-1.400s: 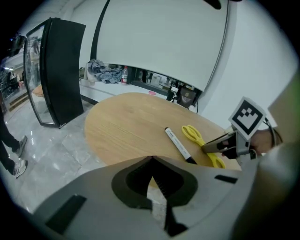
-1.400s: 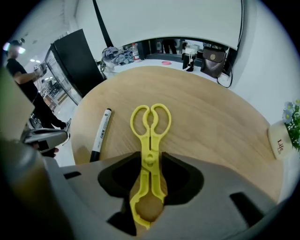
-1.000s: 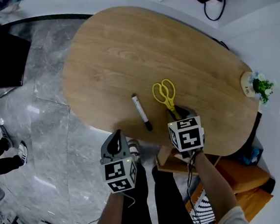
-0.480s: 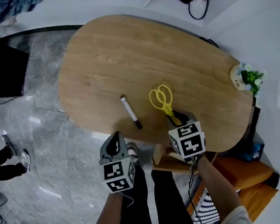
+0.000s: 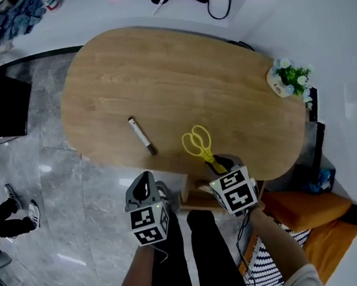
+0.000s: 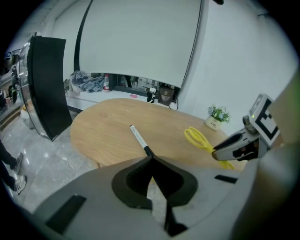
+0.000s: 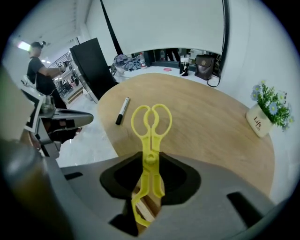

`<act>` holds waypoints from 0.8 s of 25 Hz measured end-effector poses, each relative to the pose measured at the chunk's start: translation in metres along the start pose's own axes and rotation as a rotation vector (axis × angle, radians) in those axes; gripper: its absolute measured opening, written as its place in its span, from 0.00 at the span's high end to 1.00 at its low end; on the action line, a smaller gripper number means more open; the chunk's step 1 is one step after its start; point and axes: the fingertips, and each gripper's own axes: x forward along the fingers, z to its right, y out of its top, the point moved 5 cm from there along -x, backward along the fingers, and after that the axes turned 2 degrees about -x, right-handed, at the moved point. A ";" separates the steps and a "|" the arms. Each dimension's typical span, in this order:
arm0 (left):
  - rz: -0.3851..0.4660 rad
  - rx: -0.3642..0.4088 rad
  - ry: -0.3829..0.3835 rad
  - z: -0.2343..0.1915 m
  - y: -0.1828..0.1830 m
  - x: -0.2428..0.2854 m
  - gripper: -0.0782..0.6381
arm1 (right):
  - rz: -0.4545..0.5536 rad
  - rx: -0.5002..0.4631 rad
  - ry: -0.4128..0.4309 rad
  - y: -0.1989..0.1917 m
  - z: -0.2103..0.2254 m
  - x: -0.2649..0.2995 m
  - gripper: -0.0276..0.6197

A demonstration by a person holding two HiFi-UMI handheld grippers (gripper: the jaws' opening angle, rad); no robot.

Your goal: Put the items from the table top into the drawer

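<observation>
The right gripper [image 5: 221, 163] is clamping the yellow scissors [image 5: 197, 144] by the blades, handles pointing far. The drawer [image 5: 193, 200] is lying just near-left of it, under the tabletop [image 5: 159, 72]. The left gripper [image 5: 146, 181] is hanging closed and empty.

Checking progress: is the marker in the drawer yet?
Out: the marker lies flat on the table top, near its edge.
</observation>
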 end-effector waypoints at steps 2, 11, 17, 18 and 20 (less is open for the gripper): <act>-0.007 0.006 0.003 0.010 -0.009 -0.005 0.89 | -0.012 -0.006 0.016 -0.019 -0.003 -0.009 0.80; -0.025 0.003 0.034 0.042 -0.049 -0.019 0.89 | -0.077 -0.117 0.096 -0.099 -0.018 -0.032 0.80; -0.045 -0.003 0.053 0.052 -0.072 -0.024 0.89 | -0.108 -0.178 0.176 -0.137 -0.027 -0.031 0.80; -0.048 -0.003 0.055 0.053 -0.075 -0.024 0.89 | -0.112 -0.193 0.191 -0.142 -0.029 -0.030 0.80; -0.054 -0.004 0.060 0.055 -0.082 -0.024 0.89 | -0.124 -0.218 0.212 -0.153 -0.030 -0.026 0.80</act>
